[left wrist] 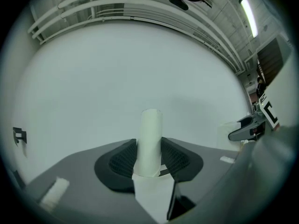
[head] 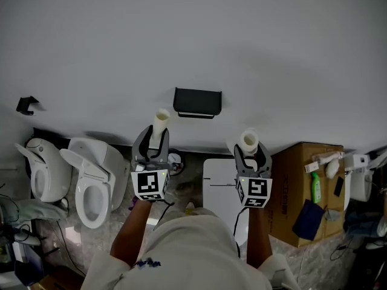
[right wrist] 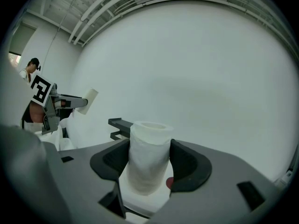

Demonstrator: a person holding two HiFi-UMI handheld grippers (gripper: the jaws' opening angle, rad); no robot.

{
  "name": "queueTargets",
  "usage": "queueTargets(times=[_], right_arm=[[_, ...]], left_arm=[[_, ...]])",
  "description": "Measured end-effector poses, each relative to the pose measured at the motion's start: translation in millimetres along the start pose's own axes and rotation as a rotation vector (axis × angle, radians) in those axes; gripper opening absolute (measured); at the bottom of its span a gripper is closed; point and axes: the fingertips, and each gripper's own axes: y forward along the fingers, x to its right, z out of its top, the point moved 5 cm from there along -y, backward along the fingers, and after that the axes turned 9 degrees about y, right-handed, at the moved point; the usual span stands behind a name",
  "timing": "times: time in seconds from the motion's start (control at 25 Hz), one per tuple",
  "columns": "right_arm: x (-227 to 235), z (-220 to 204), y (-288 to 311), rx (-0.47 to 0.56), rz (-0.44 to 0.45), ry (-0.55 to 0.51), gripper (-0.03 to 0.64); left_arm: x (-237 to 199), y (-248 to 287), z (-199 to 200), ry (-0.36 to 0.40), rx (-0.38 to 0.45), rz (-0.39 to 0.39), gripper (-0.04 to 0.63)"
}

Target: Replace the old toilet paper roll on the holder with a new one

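My left gripper [left wrist: 148, 161] is clenched on the old cardboard tube [left wrist: 151, 139], which stands upright between its pads, bare of paper. My right gripper [right wrist: 149, 164] is clamped around the new toilet paper roll [right wrist: 148, 155], also upright. The black holder [head: 197, 103] hangs on the wall [head: 193, 41] above and between the two grippers. I see no roll on it, so I judge the next job is fitting the new roll. The risk there is the grip: the right pads squeeze soft paper, not a firm core, so a hard push against the holder could crush the roll or twist it between the pads. A miss could send it to the floor [head: 187, 183] beside the toilet [head: 91, 183]. The roll's open end faces up in the right gripper view, so I expect it needs a wrist turn to line up, and that turn may loosen it. The thin tube could also slip from the left if the grippers knock each other.
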Motion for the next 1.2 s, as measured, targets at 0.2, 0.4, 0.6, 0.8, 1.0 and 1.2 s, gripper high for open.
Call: queueTargets(times=[0.2, 0.4, 0.6, 0.8, 1.0, 1.2], right_arm=[[-1.6, -2.7, 5.8, 0.005, 0.008, 0.006, 0.268], [6.2, -3.3, 22.4, 0.023, 0.0, 0.078, 0.268], [19.4, -6.8, 44.3, 0.075, 0.011, 0.33, 0.268], [40.2, -24.4, 61.3, 0.108, -0.036, 0.685, 0.268], [40.1, -33.5, 80.2, 0.129, -0.037, 0.814, 0.267], [38.8, -36.9, 99.1, 0.158, -0.004, 1.029, 0.267]], left_arm=[[-12.8, -3.0, -10.5, -0.044, -0.015, 0.017, 0.169], [-15.7, 2.1, -18.1, -0.069, -0.012, 0.01, 0.17], [-13.9, 9.5, -36.9, -0.131, -0.029, -0.006, 0.17], [-6.3, 10.0, -41.8, -0.113, -0.044, -0.011, 0.17], [1.8, 17.9, -56.9, -0.156, -0.089, -0.027, 0.17], [12.2, 17.4, -60.1, -0.148, -0.102, -0.039, 0.17]])
